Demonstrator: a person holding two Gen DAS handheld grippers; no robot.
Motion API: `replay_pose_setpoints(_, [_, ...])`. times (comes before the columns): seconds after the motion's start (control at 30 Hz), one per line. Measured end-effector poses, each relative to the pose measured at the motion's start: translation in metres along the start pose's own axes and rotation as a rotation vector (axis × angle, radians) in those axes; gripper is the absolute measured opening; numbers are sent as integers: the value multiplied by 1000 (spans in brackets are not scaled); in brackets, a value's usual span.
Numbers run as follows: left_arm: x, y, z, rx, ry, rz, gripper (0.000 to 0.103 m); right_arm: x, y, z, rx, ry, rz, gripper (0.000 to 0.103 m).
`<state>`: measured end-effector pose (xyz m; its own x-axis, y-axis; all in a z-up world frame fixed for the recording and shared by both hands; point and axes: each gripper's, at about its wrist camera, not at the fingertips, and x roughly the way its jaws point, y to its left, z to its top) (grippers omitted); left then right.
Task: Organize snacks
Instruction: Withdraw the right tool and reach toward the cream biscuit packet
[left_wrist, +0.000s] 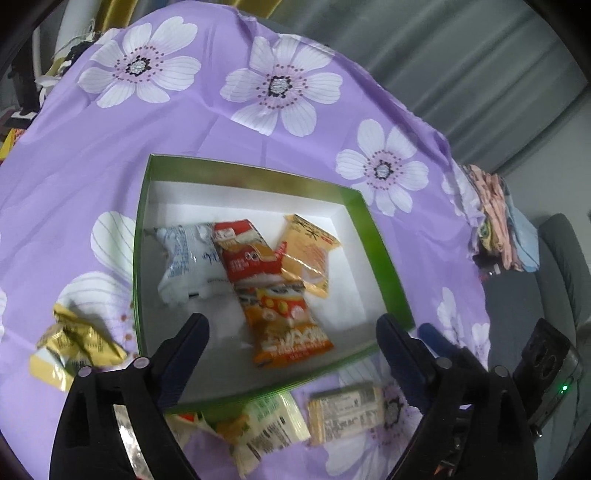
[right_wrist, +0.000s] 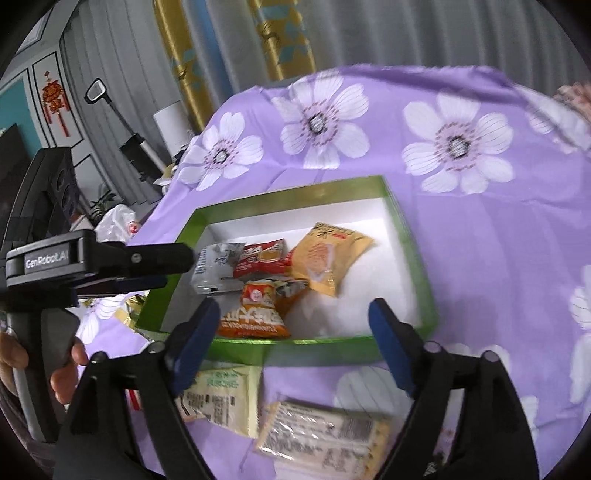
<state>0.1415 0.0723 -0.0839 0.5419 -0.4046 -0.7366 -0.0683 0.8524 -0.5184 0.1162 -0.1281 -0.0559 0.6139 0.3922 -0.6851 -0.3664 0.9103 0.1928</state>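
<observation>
A green box (left_wrist: 373, 229) (right_wrist: 410, 236) with a white inside lies on the purple flowered cloth. It holds a white packet (left_wrist: 188, 258) (right_wrist: 218, 267), a red packet (left_wrist: 243, 251) (right_wrist: 262, 256), a yellow packet (left_wrist: 310, 251) (right_wrist: 332, 258) and an orange packet (left_wrist: 291, 332) (right_wrist: 255, 314). My left gripper (left_wrist: 291, 328) is open and empty over the box's near edge. My right gripper (right_wrist: 293, 317) is open and empty above the box's near wall. Outside the box lie a pale green packet (left_wrist: 266, 432) (right_wrist: 221, 395), a cream packet (left_wrist: 343, 410) (right_wrist: 325, 435) and a gold packet (left_wrist: 77, 343).
The left gripper shows from the side in the right wrist view (right_wrist: 162, 264), at the box's left wall. The cloth's (left_wrist: 221, 129) edge drops off at the far side and the right. A pile of fabric (left_wrist: 495, 218) sits at the right edge. Curtains (right_wrist: 229, 48) hang behind.
</observation>
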Motion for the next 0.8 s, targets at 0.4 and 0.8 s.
replay_pose_setpoints(0.4, [-25,-32,-46,76,34,-71,98,-55,-7,-23,2,-56,-101,99])
replay_pose_setpoints(0.8, [-35,-64,-79,205,61,-152,98,-92,-18,-42,38,-100,-113,99])
